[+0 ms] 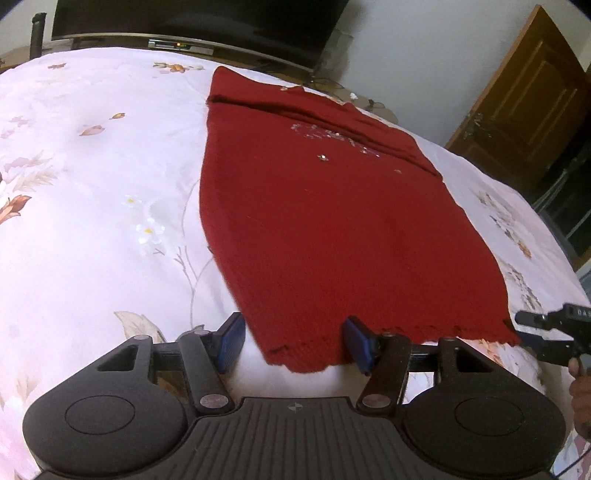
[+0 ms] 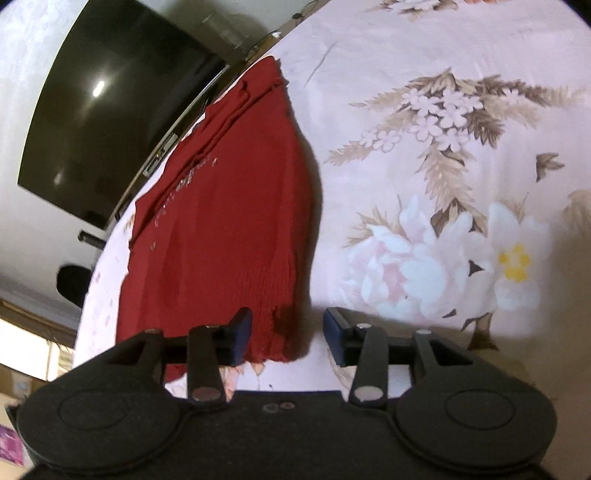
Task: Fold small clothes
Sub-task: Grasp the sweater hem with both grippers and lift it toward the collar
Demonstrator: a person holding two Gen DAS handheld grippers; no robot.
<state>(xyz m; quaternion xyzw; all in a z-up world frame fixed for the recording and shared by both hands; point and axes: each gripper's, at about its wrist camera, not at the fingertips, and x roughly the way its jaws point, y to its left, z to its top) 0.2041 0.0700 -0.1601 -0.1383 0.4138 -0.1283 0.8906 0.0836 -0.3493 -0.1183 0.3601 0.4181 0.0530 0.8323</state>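
Observation:
A dark red knitted garment (image 1: 332,221) with silver sequins lies flat on the floral bedspread (image 1: 92,184), its sleeves folded in at the far end. My left gripper (image 1: 291,343) is open, its blue pads straddling the near left corner of the hem. In the right wrist view the garment (image 2: 229,221) runs away from me, and my right gripper (image 2: 286,338) is open with its pads either side of the hem's near right corner. The right gripper also shows in the left wrist view (image 1: 546,332) at the hem's right end.
A dark TV screen (image 1: 184,22) stands beyond the bed's far edge. A brown wooden door (image 1: 524,92) is at the far right. The bedspread (image 2: 443,184) stretches wide to the right of the garment.

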